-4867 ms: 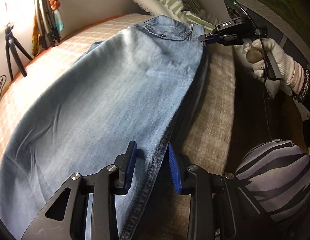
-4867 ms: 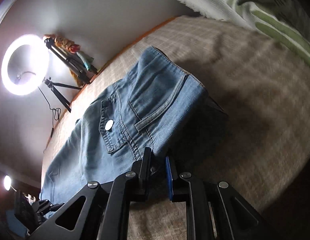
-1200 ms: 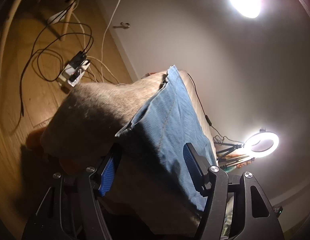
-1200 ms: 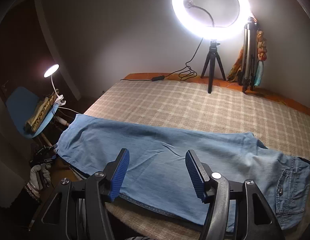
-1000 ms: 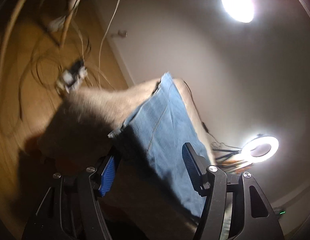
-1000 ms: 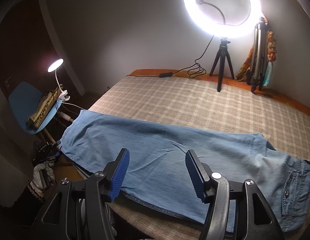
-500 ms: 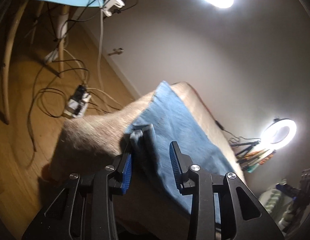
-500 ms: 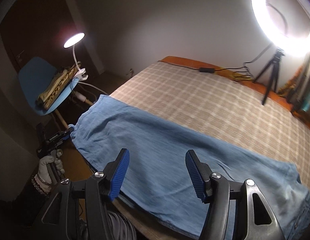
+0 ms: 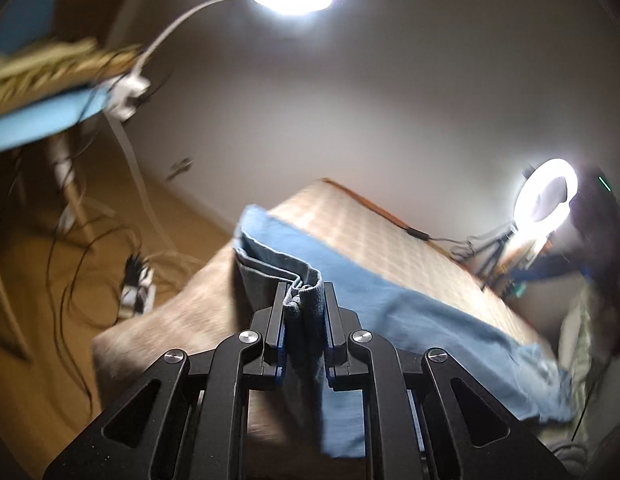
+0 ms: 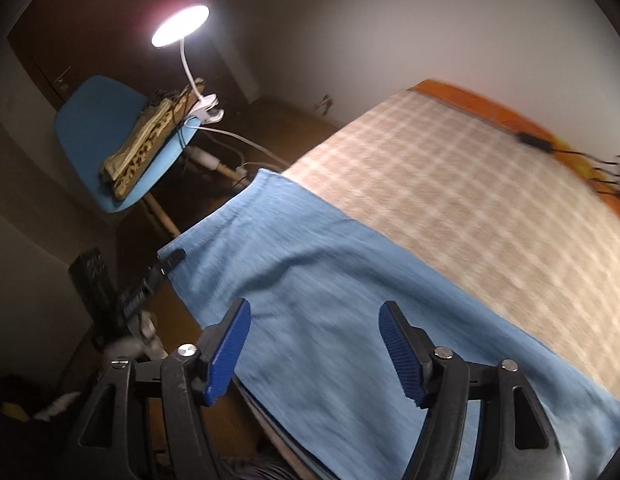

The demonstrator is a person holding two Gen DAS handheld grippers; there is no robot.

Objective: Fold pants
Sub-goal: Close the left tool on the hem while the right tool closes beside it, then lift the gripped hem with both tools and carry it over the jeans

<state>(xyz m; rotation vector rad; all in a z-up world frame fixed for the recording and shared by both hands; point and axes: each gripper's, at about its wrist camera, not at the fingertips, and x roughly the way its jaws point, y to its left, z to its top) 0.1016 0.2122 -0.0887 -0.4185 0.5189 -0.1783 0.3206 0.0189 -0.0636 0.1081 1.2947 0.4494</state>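
Light blue jeans lie lengthwise along the near edge of a checked bed. My left gripper is shut on the bunched hem corner of the jeans at the leg end by the bed's corner. The rest of the jeans stretches away to the right. My right gripper is open and empty above the legs of the jeans. The left gripper also shows in the right wrist view, at the near hem corner.
A blue chair with a leopard-print item and a clip lamp stands off the bed's foot end. Cables and a power strip lie on the wooden floor. A ring light stands at the far side.
My left gripper has closed on the hem corner of the jeans. My right gripper, still open, has swung left along the legs toward the hem end.
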